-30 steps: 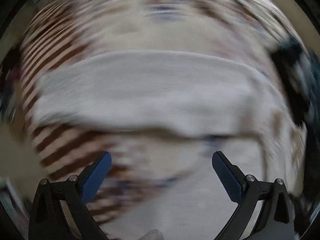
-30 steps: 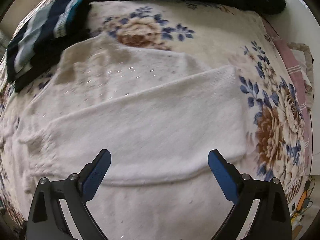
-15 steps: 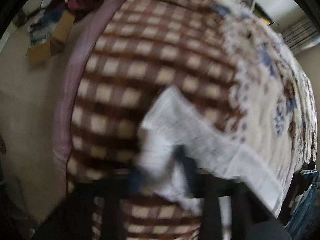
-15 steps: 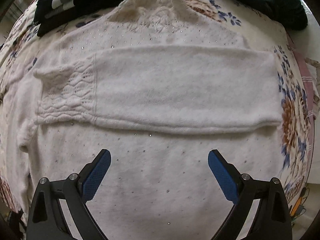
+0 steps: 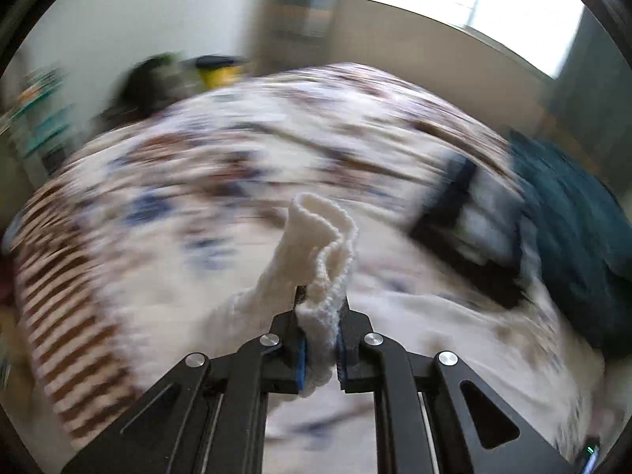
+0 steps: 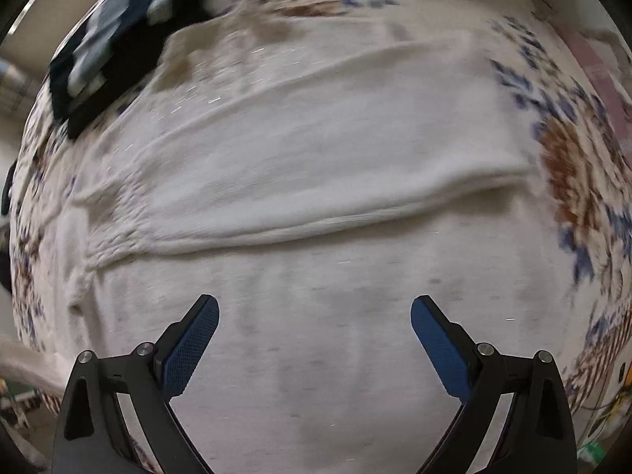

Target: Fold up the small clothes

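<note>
A cream knitted sweater (image 6: 316, 181) lies spread on the floral bedspread (image 6: 572, 166), with one sleeve folded across its body. My right gripper (image 6: 314, 316) is open and empty just above the sweater's lower body. My left gripper (image 5: 320, 308) is shut on a ribbed cuff of the cream sweater (image 5: 316, 237), which stands up between the pads, lifted off the bed. The left wrist view is blurred by motion.
A folded dark and light striped garment (image 6: 114, 51) lies at the far left of the sweater and also shows in the left wrist view (image 5: 470, 213). A dark teal garment (image 5: 572, 245) lies beside it. A brown checked blanket (image 5: 59, 300) covers the bed's left side.
My left gripper was open over the sweater, then closed on the cuff and swung up with it. My right gripper stayed open and shifted slightly over the sweater.
</note>
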Demonstrator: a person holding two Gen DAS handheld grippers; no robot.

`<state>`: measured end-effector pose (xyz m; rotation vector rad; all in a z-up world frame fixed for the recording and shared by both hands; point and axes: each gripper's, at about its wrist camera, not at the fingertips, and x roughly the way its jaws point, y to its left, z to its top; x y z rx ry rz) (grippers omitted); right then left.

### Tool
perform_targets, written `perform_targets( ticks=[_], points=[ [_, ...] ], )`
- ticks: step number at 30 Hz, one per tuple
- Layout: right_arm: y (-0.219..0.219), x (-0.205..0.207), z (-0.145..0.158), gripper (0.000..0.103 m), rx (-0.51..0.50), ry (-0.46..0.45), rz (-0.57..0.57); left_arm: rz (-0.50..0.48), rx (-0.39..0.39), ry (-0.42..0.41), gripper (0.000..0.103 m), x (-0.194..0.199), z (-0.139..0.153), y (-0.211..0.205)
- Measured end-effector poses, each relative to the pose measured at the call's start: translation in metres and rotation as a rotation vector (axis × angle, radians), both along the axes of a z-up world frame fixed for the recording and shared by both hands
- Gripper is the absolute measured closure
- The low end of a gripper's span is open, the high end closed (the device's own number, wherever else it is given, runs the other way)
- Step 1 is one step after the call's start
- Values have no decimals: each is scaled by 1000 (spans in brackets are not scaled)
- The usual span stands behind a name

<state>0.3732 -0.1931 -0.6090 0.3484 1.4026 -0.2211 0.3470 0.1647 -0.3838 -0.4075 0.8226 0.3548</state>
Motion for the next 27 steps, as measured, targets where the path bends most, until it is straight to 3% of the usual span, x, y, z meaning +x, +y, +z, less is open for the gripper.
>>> perform_targets(
  ticks=[5,8,13,19,20,21,23,24,27],
  points=[
    [-65,-19,-6,4,5,2,-140,-345,-31,6,94,64,-11,-150],
    [-108,-37,-6,4,5,-1,-235,-547,5,31,94,86,-25,-237],
    [-166,-62,-9,4,-8,16,-333,-739,5,80,94,80,-47,-339],
    [-216,-80,-9,4,13,17,-382,-838,-20,186,88,71,-75,-384],
    [-222,-79,-5,4,17,9,-376,-829,-6,177,84,67,-69,-379],
    [-225,-77,-1,4,25,1,-368,-824,-17,171,73,69,-67,-372],
    [-227,-70,10,4,78,-28,-341,-792,-33,158,42,72,-58,-344],
    [-225,-64,14,4,105,-40,-325,-753,-3,166,13,74,-54,-325],
    [-214,-36,26,4,198,-88,-256,-627,124,177,9,74,-51,-266]
  ],
)
